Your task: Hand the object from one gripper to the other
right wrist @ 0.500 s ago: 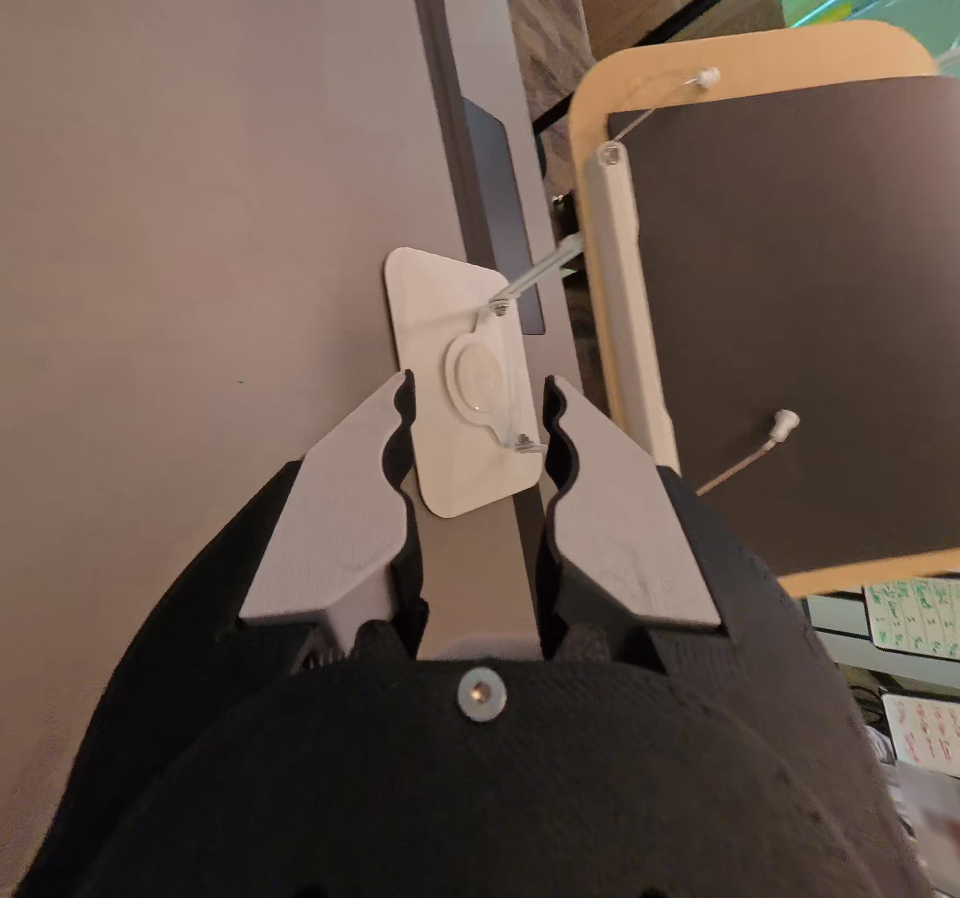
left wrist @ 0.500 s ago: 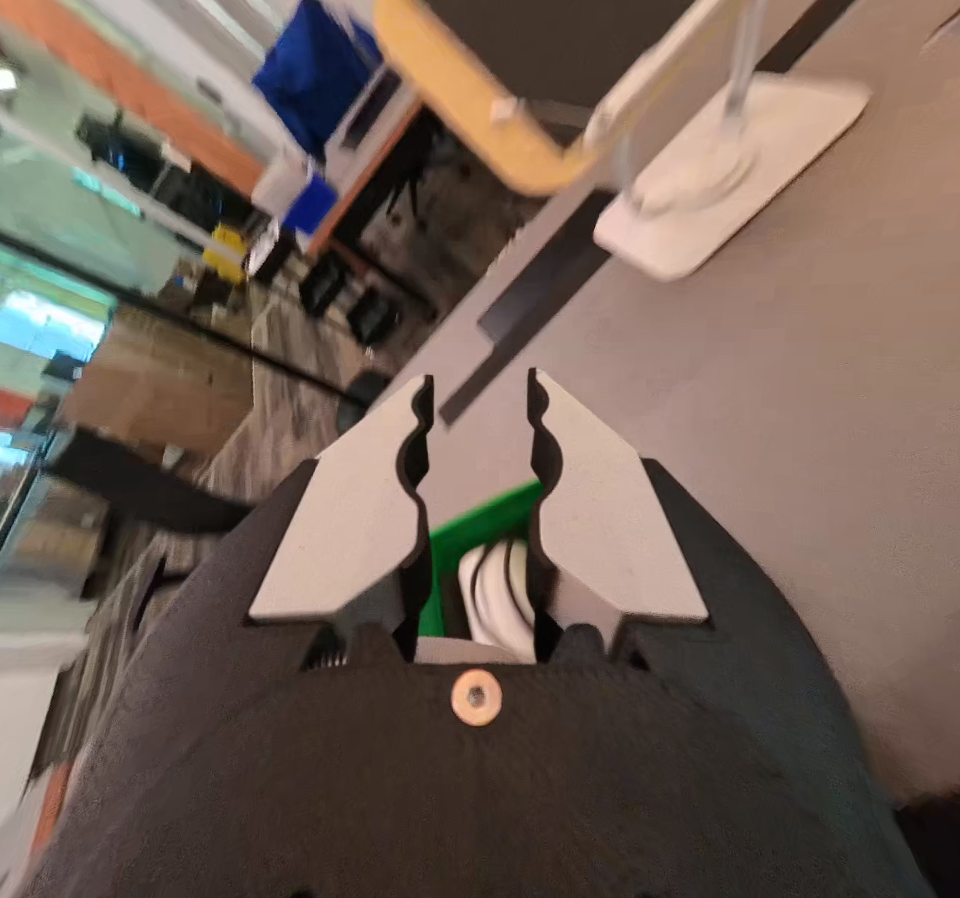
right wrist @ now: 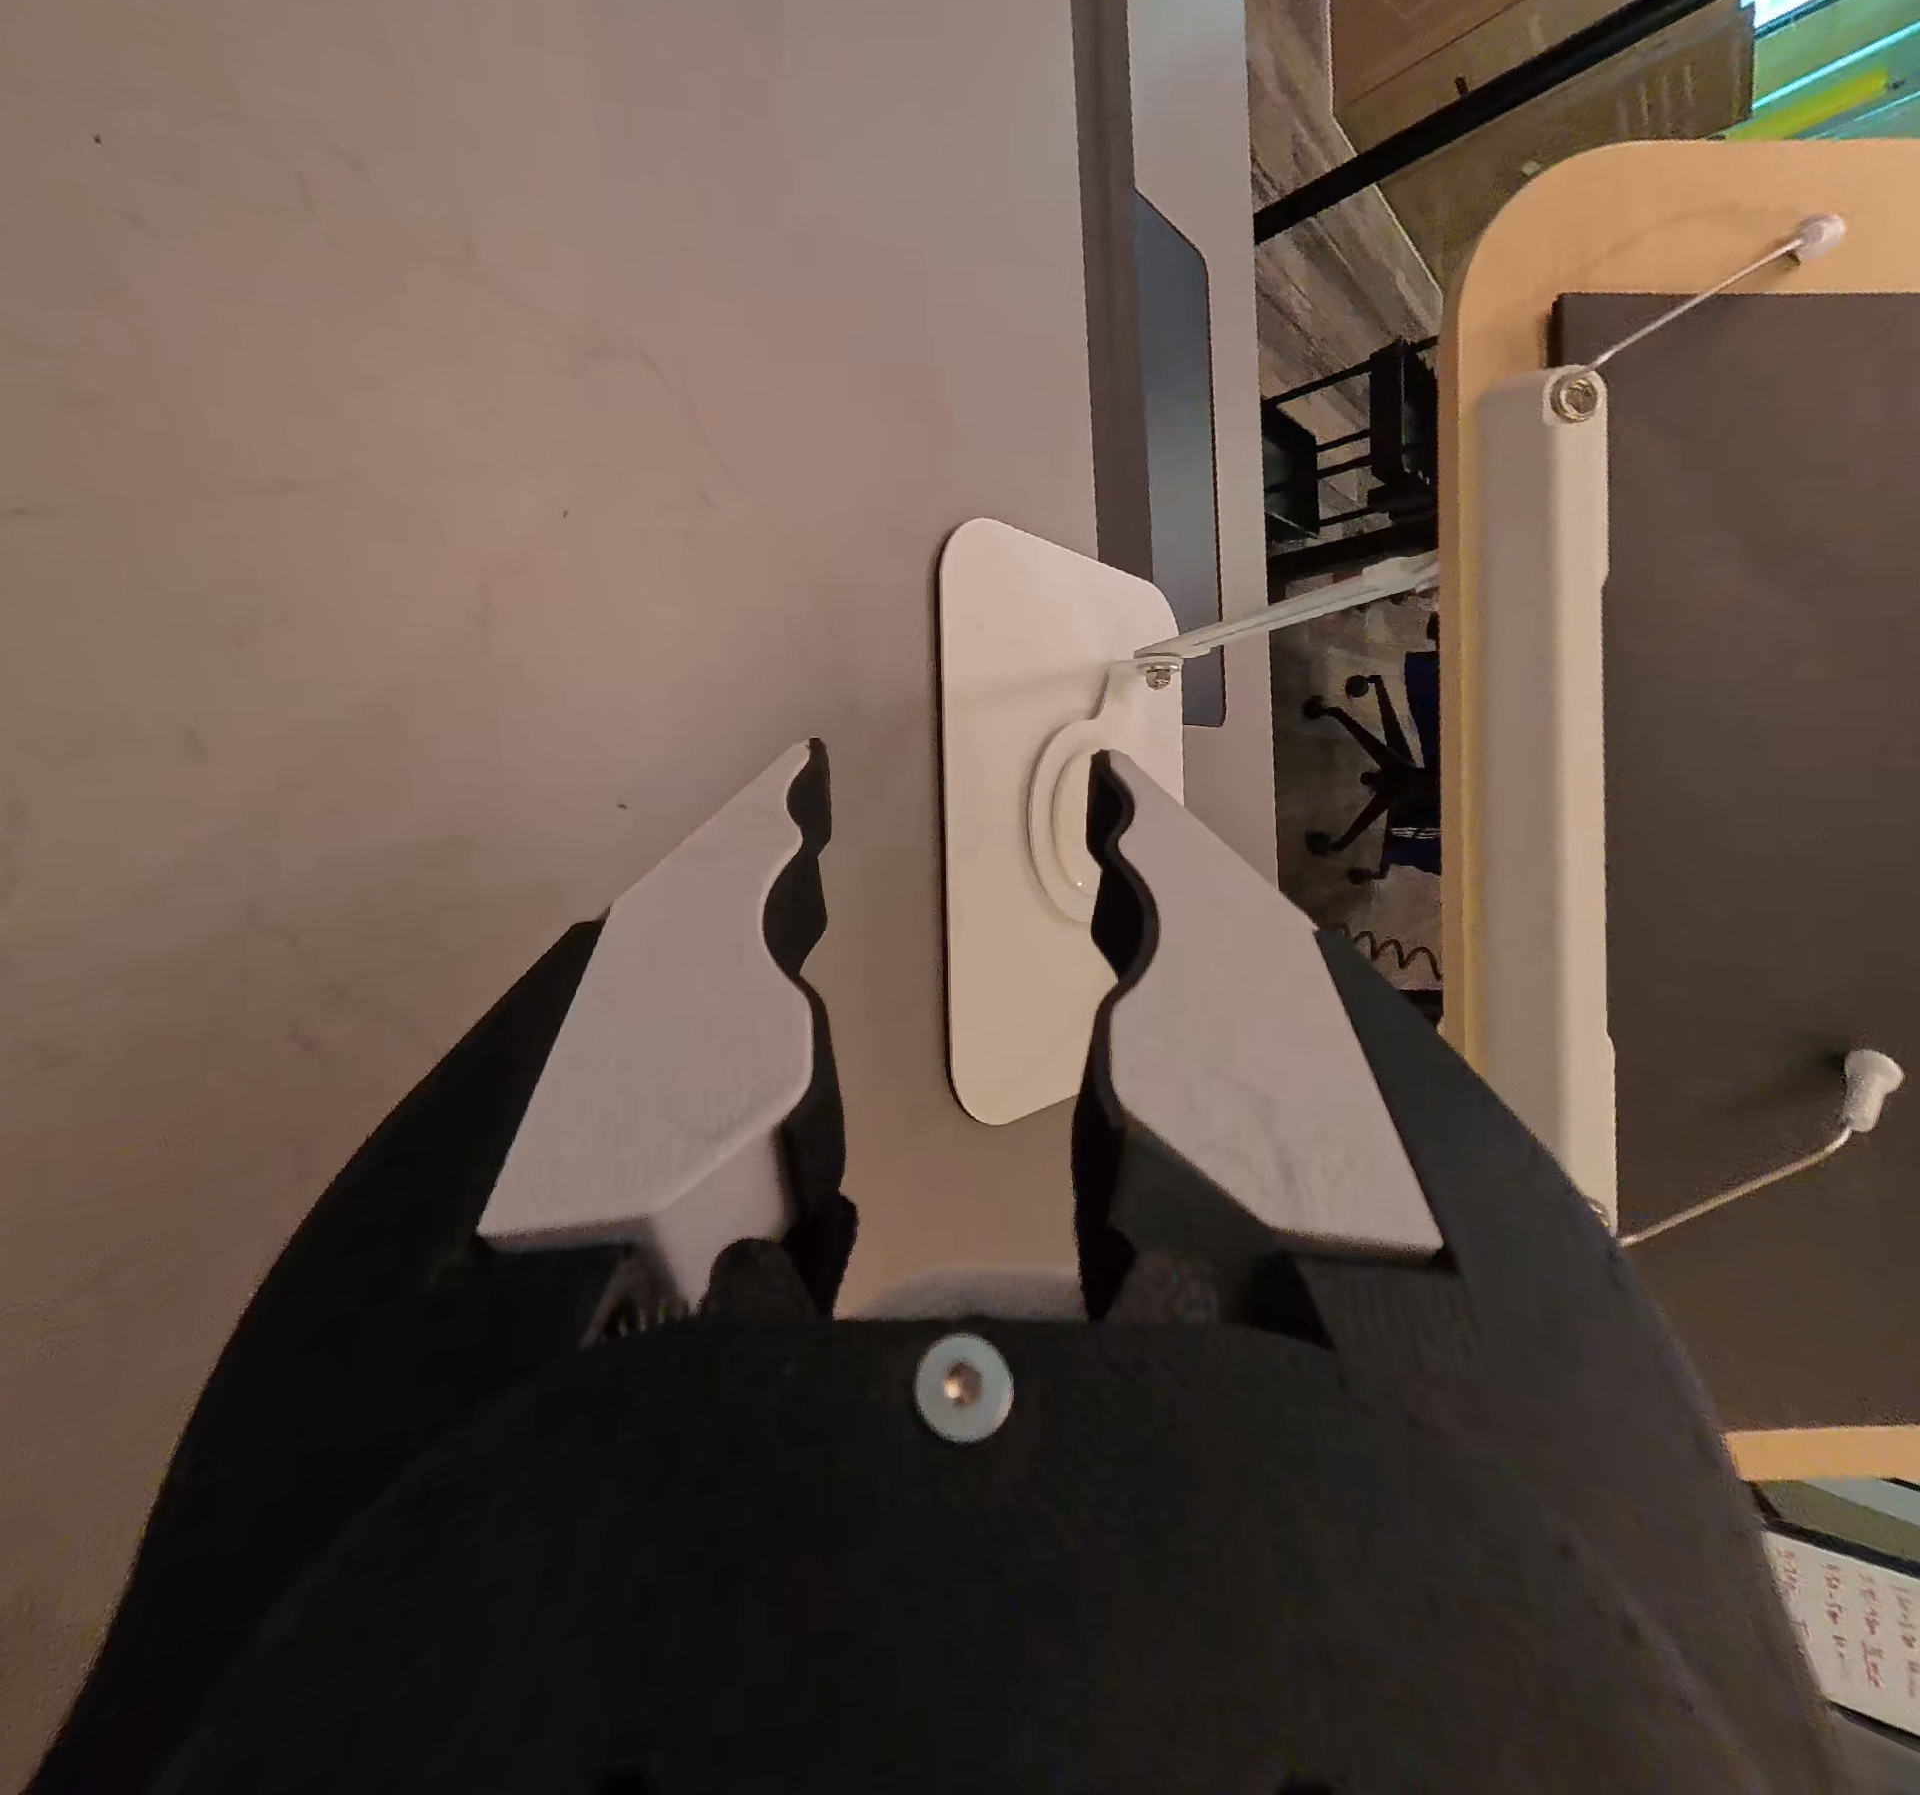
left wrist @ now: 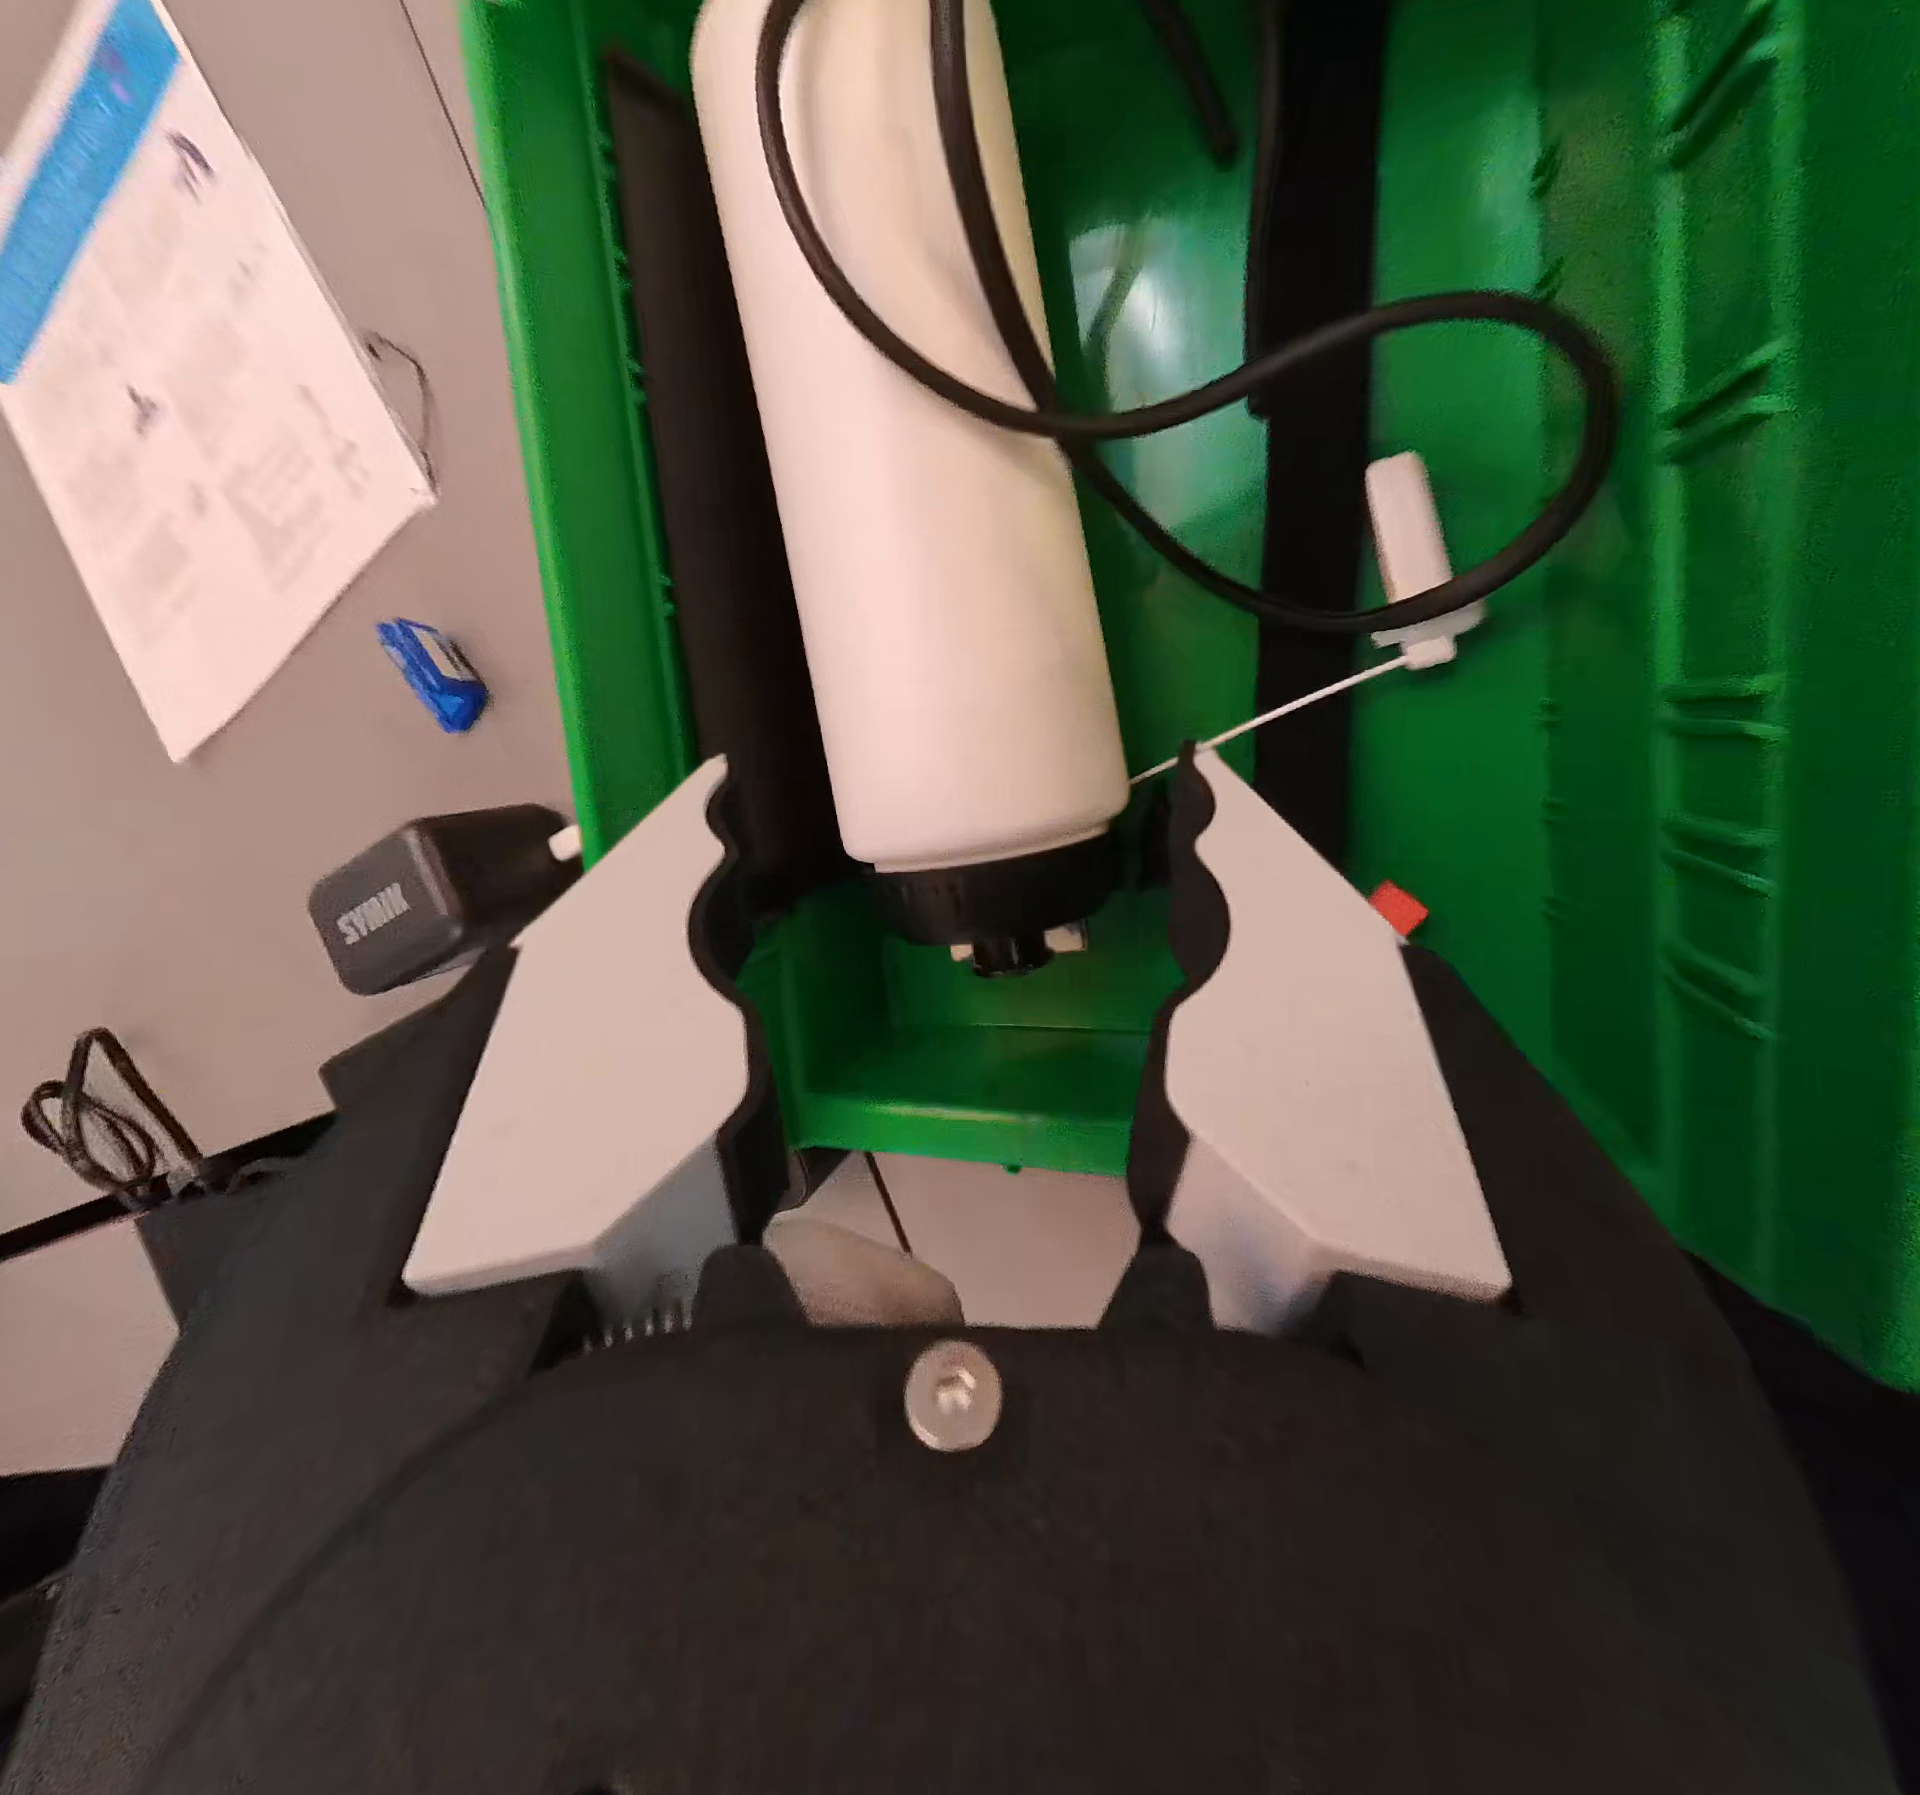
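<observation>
Left gripper (left wrist: 951, 774), jaws wide and empty, above the black-capped end of a white bottle (left wrist: 914, 415) lying in a green bin (left wrist: 1714, 602) on the desk (left wrist: 208, 862); a black cable (left wrist: 1351, 415) loops over the bottle. Right gripper (right wrist: 956, 758), jaws wide and empty, over a white base plate (right wrist: 1008, 810).

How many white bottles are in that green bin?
1: the white bottle lies in the green bin, just ahead of the left gripper's open jaws. Others could be hidden.

Pale lettering on grey charger block (left wrist: 416, 904), blurred print on paper sheet (left wrist: 187, 363) — words withheld
</observation>
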The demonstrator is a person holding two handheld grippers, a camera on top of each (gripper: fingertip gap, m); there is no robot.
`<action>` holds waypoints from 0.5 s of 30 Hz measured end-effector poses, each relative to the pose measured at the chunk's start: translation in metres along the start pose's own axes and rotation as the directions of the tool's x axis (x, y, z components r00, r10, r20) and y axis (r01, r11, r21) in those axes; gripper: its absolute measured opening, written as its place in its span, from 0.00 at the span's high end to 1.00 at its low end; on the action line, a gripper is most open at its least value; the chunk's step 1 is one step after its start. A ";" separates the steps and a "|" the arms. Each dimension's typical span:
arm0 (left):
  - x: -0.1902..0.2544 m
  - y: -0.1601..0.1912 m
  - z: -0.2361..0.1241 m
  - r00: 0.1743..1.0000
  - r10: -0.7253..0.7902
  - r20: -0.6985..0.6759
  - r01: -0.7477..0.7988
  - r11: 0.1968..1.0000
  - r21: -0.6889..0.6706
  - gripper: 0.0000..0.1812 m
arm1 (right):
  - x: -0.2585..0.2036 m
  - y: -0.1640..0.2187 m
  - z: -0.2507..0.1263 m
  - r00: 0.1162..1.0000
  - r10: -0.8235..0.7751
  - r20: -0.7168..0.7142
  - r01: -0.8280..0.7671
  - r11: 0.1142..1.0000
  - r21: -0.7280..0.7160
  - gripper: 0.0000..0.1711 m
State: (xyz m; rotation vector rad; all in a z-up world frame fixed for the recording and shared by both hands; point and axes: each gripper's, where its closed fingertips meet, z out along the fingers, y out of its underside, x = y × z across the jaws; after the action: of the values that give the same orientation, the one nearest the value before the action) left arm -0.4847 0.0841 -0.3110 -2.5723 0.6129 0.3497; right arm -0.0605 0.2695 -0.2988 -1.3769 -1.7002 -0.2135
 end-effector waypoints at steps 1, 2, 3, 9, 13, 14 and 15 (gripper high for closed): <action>-0.001 0.001 0.008 1.000 0.004 0.002 -0.004 1.000 -0.021 0.56 | -0.001 0.000 0.000 1.000 -0.006 0.002 0.006 1.000 -0.001 0.72; -0.003 0.002 0.015 1.000 0.004 0.011 -0.003 0.999 -0.039 0.55 | -0.001 0.000 0.000 1.000 -0.010 0.002 0.010 1.000 0.000 0.72; -0.005 0.003 0.022 1.000 0.009 0.019 -0.008 0.998 -0.067 0.56 | -0.001 0.000 0.000 1.000 -0.010 0.002 0.010 1.000 0.001 0.72; 0.001 0.012 0.051 0.997 0.074 0.017 -0.068 0.975 -0.213 0.59 | 0.000 0.000 -0.002 1.000 -0.010 0.004 0.010 1.000 0.009 0.72; 0.001 0.024 0.071 0.998 0.056 0.021 -0.049 0.961 -0.271 0.51 | -0.005 -0.001 0.001 1.000 -0.023 0.011 0.023 1.000 0.009 0.72; 0.002 0.020 0.073 1.000 0.023 0.007 -0.021 0.967 -0.254 0.52 | -0.007 -0.002 0.001 1.000 -0.027 0.015 0.027 1.000 0.010 0.72; 0.002 0.020 0.075 1.000 0.005 -0.011 -0.008 0.969 -0.248 0.52 | -0.008 -0.002 0.002 0.999 -0.032 0.018 0.032 0.999 0.011 0.72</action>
State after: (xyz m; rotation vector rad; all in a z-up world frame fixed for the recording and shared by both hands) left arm -0.5022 0.1048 -0.3834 -2.8125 0.6156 0.4411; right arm -0.0641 0.2644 -0.3055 -1.3489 -1.7372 -0.2103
